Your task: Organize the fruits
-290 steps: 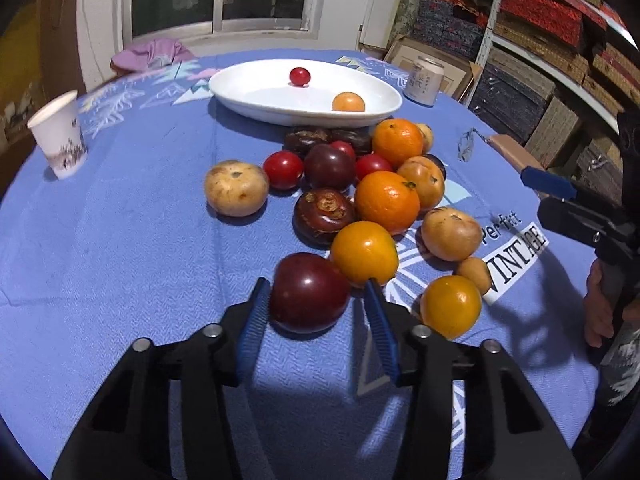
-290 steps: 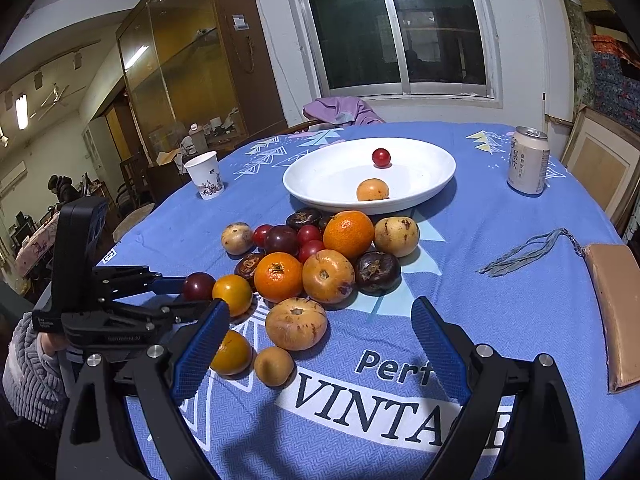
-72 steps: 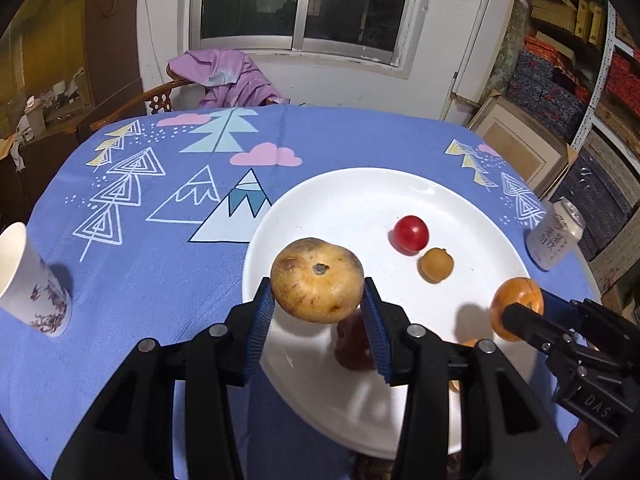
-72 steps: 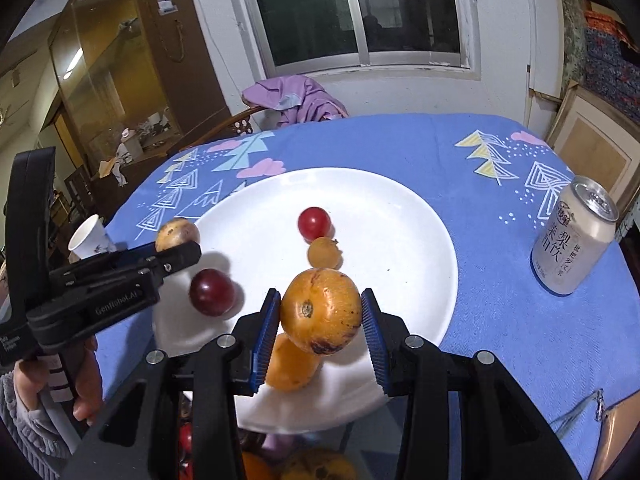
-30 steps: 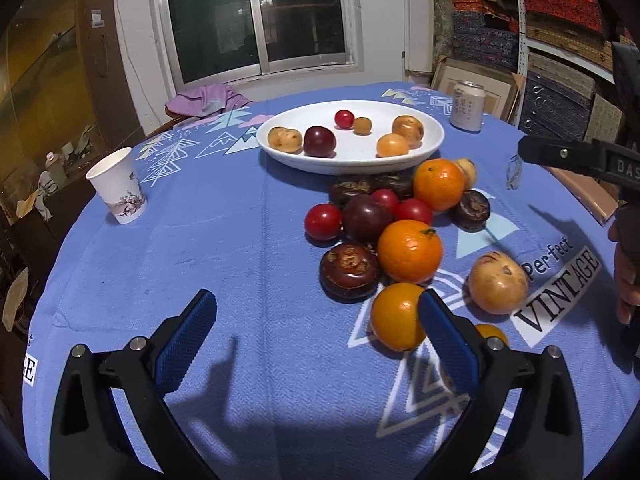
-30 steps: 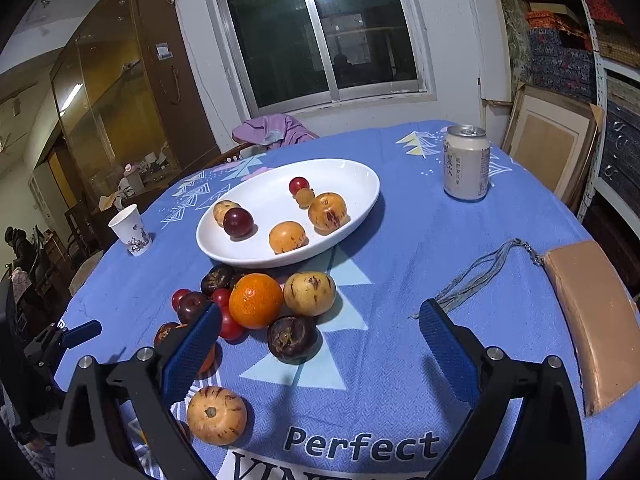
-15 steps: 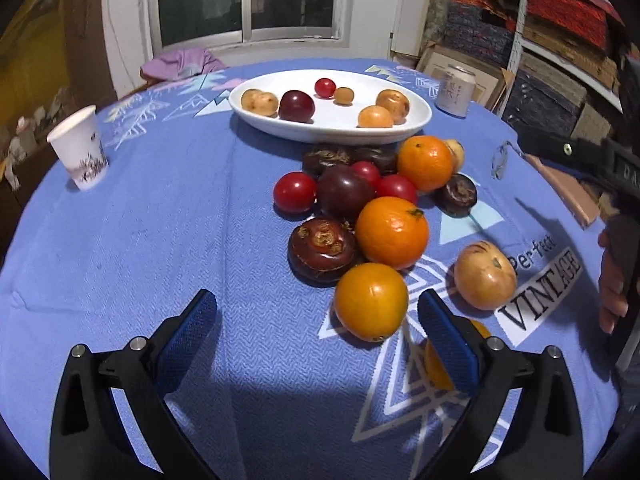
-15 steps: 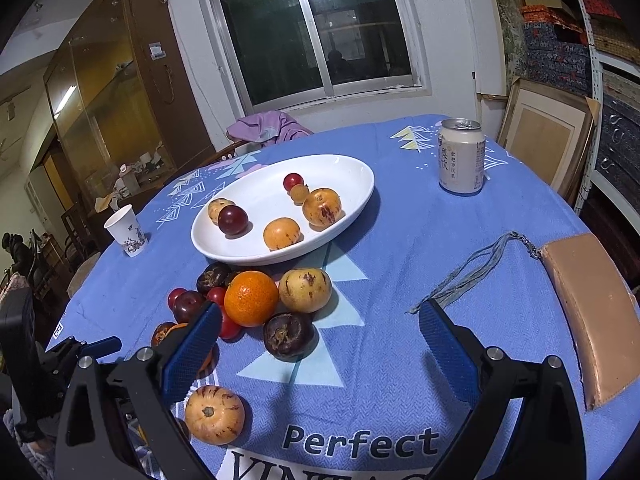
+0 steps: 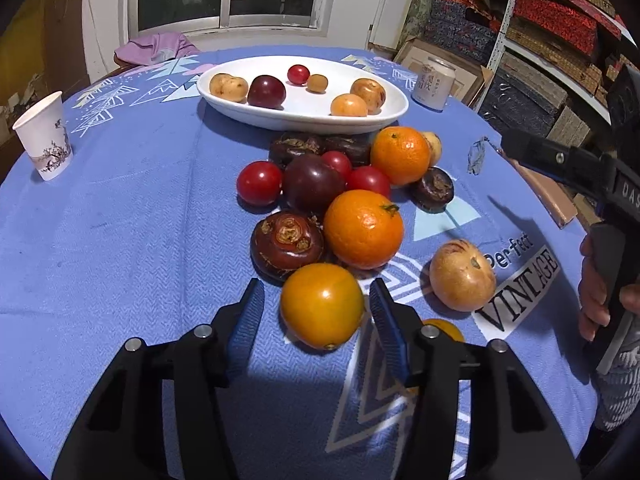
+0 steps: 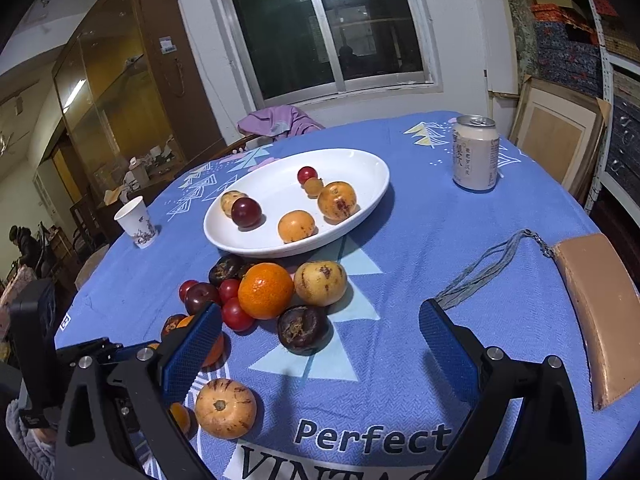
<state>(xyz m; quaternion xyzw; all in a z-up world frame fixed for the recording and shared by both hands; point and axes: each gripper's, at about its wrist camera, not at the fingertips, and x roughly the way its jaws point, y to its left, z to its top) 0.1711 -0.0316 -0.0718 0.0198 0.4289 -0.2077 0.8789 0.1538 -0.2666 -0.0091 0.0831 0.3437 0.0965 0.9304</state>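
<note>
Narrowed since half a second ago: left gripper (image 9: 316, 316) jaws now flanking the round yellow-orange fruit (image 9: 322, 305) on the blue-clothed worktop (image 9: 120, 240), not yet pinching; right gripper (image 10: 320, 344) jaws unchanged, spread wide, empty; beyond, white oval plate (image 10: 372, 196) holding six fruits.

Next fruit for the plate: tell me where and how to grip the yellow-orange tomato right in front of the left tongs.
Grip the yellow-orange tomato across its widest middle, coming in level from the near side. The left tongs already straddle it, open. It is smooth and round, so pads at the equator should not slip. The mangosteen and orange crowd its far side.
</note>
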